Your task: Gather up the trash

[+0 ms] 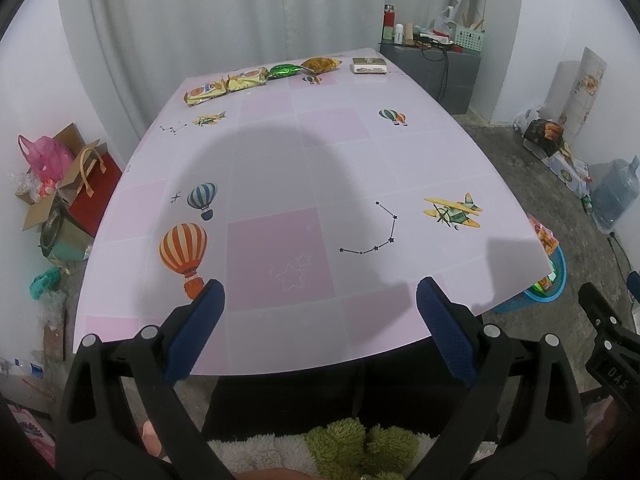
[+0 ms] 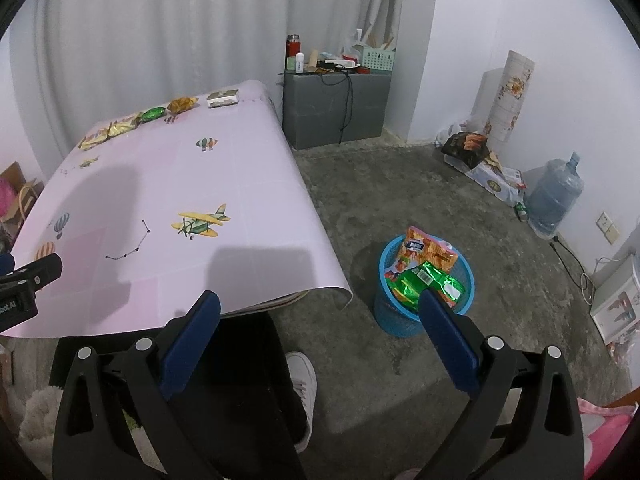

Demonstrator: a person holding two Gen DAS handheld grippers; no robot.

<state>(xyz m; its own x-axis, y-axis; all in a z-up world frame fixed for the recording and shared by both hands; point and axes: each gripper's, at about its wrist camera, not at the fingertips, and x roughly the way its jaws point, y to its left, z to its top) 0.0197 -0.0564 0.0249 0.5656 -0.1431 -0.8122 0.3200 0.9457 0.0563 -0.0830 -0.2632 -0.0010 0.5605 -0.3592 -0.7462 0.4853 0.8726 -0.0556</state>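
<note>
Along the far edge of the pink table (image 1: 304, 152) lie two yellow snack packets (image 1: 226, 84), a green wrapper (image 1: 285, 71), an orange-brown packet (image 1: 320, 65) and a flat white box (image 1: 369, 66). The same row shows in the right wrist view, with its yellow packets (image 2: 110, 130) at the left. A blue basket (image 2: 424, 312) on the floor to the right of the table holds an orange packet (image 2: 430, 252) and a green wrapper (image 2: 428, 282). My left gripper (image 1: 320, 316) is open over the near table edge, holding nothing. My right gripper (image 2: 320, 328) is open above the floor, near the basket.
A grey cabinet (image 2: 336, 108) with clutter stands past the table's far right corner. A water jug (image 2: 554, 196) and bags (image 2: 468, 146) lie by the right wall. Boxes and a red bag (image 1: 92, 196) crowd the floor at left. A person's white shoe (image 2: 304, 384) is below.
</note>
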